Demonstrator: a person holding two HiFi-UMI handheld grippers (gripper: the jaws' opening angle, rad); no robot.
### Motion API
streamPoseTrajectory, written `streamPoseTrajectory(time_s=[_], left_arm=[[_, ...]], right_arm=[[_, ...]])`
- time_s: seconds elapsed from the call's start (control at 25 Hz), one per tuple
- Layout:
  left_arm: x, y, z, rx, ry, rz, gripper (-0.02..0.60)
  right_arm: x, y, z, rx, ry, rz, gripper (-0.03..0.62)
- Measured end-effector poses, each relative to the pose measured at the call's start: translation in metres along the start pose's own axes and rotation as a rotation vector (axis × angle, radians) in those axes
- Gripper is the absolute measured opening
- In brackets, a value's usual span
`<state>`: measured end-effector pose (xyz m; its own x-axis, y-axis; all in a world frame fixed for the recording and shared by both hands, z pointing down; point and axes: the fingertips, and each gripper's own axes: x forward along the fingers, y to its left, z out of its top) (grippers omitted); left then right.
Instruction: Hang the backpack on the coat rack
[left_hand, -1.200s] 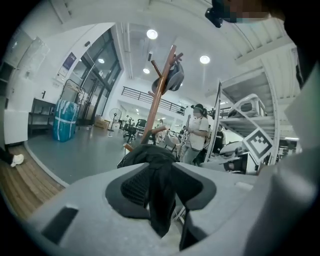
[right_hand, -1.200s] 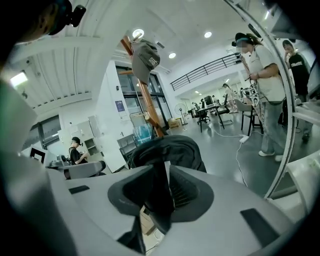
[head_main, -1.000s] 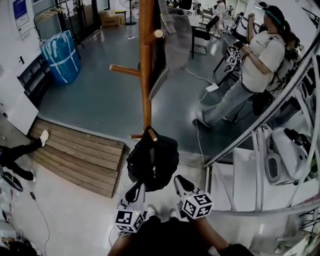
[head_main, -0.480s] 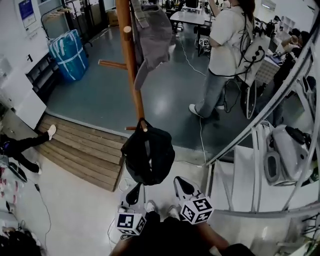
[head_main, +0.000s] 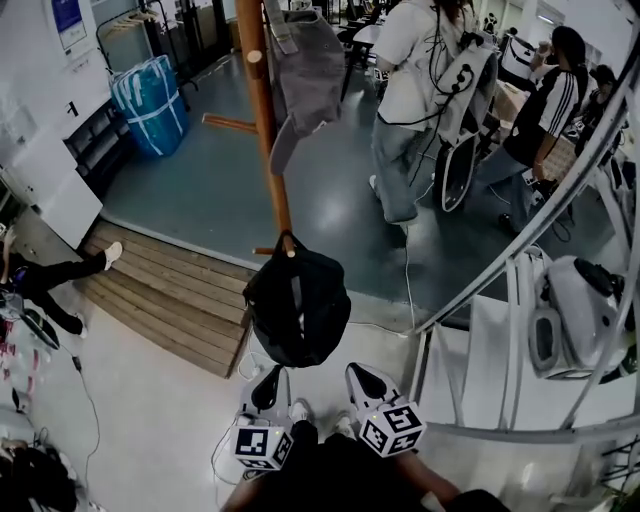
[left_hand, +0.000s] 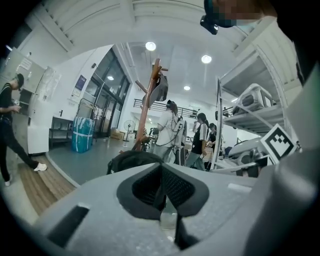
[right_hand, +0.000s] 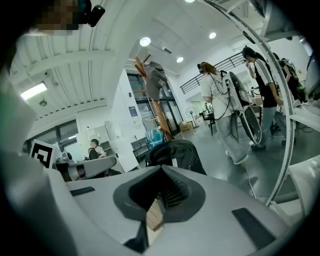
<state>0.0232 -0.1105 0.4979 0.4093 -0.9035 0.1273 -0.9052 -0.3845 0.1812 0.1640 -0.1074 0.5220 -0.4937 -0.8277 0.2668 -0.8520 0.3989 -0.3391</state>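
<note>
Okay, the hang looks done as far as you can judge from the head view: the black backpack (head_main: 298, 310) has its top loop (head_main: 288, 240) over a low peg (head_main: 291, 252) of the wooden coat rack (head_main: 262, 120), and the body sags below that peg, in front of the foot of the post. Nothing of yours is on it. Your left gripper (head_main: 268, 382) has its jaws pressed together with nothing between them, and the left gripper view shows the pads meeting on air with the bag beyond. Your right gripper (head_main: 360, 380) is the same, jaws together and empty, and its own view shows the bag ahead and clear of the pads. Both tips sit just below the bag in the head view, near it but apart. Whether the bag's bottom touches the floor or hangs free can't be told from here. A grey garment (head_main: 310, 70) hangs higher on the same post, well apart from the bag. What's left, by my read: little or nothing. Maybe check that the loop sits fully on the peg, then stand off.
</note>
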Motion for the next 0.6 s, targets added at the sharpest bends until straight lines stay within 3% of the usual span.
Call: streamPoseTrajectory(time_s=[0.6], left_arm=[[0.0058, 0.0082, 0.0009, -0.009, -0.002, 0.016, 0.020]], right_arm=[[0.0084, 0.0040, 0.0030, -0.016, -0.002, 0.018, 0.012]])
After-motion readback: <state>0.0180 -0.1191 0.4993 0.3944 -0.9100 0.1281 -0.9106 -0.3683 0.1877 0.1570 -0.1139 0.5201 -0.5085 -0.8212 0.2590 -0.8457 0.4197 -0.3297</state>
